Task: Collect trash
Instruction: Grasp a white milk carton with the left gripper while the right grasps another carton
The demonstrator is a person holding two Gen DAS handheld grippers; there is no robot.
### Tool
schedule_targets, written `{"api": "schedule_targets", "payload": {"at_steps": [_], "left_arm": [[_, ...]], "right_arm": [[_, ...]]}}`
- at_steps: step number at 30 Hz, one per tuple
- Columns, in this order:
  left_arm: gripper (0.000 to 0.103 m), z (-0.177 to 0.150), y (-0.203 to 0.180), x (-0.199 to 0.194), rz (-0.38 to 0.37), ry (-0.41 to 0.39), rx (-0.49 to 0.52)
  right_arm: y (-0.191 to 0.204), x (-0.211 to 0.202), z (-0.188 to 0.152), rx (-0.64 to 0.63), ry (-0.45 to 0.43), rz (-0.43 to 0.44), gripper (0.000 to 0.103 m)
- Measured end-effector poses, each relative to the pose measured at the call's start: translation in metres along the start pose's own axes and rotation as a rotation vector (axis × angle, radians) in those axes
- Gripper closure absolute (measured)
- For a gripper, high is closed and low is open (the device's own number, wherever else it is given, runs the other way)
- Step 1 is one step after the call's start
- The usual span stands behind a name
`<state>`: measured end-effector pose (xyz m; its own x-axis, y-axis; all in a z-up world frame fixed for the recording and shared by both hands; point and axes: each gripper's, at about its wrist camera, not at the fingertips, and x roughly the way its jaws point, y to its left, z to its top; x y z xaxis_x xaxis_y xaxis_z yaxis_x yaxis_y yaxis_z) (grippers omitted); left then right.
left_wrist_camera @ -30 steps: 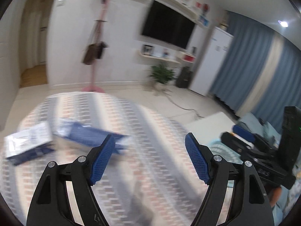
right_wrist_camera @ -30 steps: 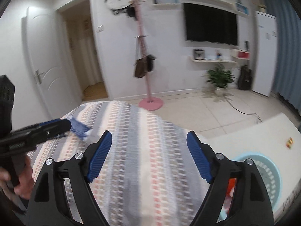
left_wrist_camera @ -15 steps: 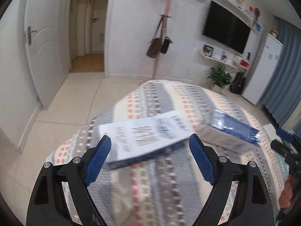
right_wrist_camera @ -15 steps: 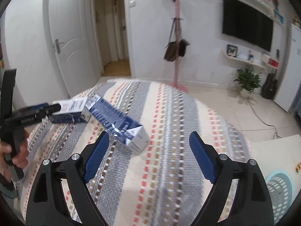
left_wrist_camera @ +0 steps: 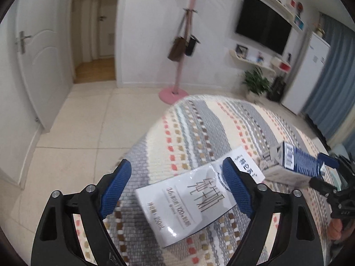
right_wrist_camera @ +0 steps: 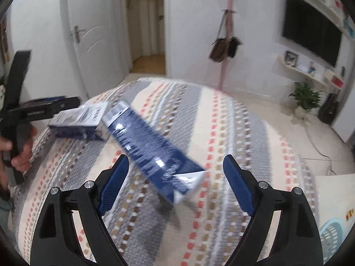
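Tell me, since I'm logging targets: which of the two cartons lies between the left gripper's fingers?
The white-topped carton with large printed characters; the darker blue carton lies off to its right, beyond the open left gripper.

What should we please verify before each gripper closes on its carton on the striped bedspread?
1. Left gripper open: ok.
2. Right gripper open: ok.
3. White printed milk carton between the left fingers: ok, though one fingertip overlaps it.
4. Long dark blue carton between the right fingers: ok, lying diagonally.
5. Cartons apart: cannot tell; ends look close.
6. Light blue perforated basket in view for drop-off: ok.
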<state>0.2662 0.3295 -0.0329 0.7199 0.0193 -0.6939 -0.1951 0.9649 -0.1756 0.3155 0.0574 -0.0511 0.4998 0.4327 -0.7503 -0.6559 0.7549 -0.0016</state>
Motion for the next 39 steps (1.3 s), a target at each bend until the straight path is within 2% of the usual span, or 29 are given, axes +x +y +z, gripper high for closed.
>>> {"api": "schedule_targets", "payload": {"at_steps": [2, 4, 5, 7, 13, 15, 18, 22, 24, 26, 27, 28, 30, 32, 35, 39], "left_arm": [[0.029, -0.002, -0.001, 0.003, -0.015, 0.023, 0.016], [0.03, -0.008, -0.005, 0.001, -0.022, 0.044, 0.041], [0.031, -0.011, -0.009, 0.0, -0.028, 0.051, 0.051], [0.031, -0.018, -0.016, -0.004, -0.043, 0.063, 0.081], [0.027, -0.038, -0.044, -0.016, -0.107, 0.1, 0.14], [0.019, -0.041, -0.053, -0.017, -0.099, 0.107, 0.158], [0.018, -0.049, -0.074, -0.014, -0.056, 0.108, 0.208], [0.018, -0.055, -0.095, -0.004, -0.03, 0.128, 0.227], [0.021, -0.058, -0.104, 0.0, 0.002, 0.131, 0.229], [0.042, -0.063, -0.109, 0.002, 0.022, 0.136, 0.215], [0.044, -0.063, -0.11, 0.001, 0.016, 0.142, 0.199], [0.045, -0.064, -0.109, 0.0, 0.015, 0.135, 0.166], [0.048, -0.068, -0.106, -0.006, -0.006, 0.115, 0.107], [0.05, -0.07, -0.106, -0.011, -0.049, 0.096, 0.065], [0.051, -0.076, -0.106, -0.014, -0.06, 0.065, 0.044], [0.051, -0.081, -0.111, -0.016, -0.036, 0.037, 0.061]], "right_arm": [[0.005, 0.003, -0.002, -0.024, 0.018, -0.001, 0.044], [0.013, 0.003, -0.006, -0.052, 0.021, -0.034, 0.047], [0.014, 0.001, -0.007, -0.055, 0.021, -0.038, 0.055], [0.012, -0.001, -0.01, -0.027, 0.042, -0.001, 0.064], [-0.004, -0.013, -0.027, 0.138, 0.062, 0.113, 0.065], [-0.009, -0.018, -0.033, 0.196, 0.069, 0.144, 0.065], [-0.023, -0.03, -0.042, 0.308, 0.075, 0.184, 0.065], [-0.039, -0.048, -0.058, 0.436, 0.057, 0.22, 0.065], [-0.042, -0.058, -0.063, 0.439, 0.047, 0.176, 0.065], [-0.045, -0.065, -0.068, 0.443, 0.048, 0.162, 0.065], [-0.048, -0.069, -0.071, 0.445, 0.055, 0.148, 0.063], [-0.049, -0.072, -0.073, 0.445, 0.058, 0.132, 0.061], [-0.057, -0.077, -0.078, 0.459, 0.063, 0.12, 0.042], [-0.07, -0.081, -0.083, 0.501, 0.059, 0.102, 0.035], [-0.084, -0.089, -0.085, 0.492, 0.034, 0.013, 0.035], [-0.079, -0.1, -0.079, 0.443, -0.011, 0.033, 0.034]]}}
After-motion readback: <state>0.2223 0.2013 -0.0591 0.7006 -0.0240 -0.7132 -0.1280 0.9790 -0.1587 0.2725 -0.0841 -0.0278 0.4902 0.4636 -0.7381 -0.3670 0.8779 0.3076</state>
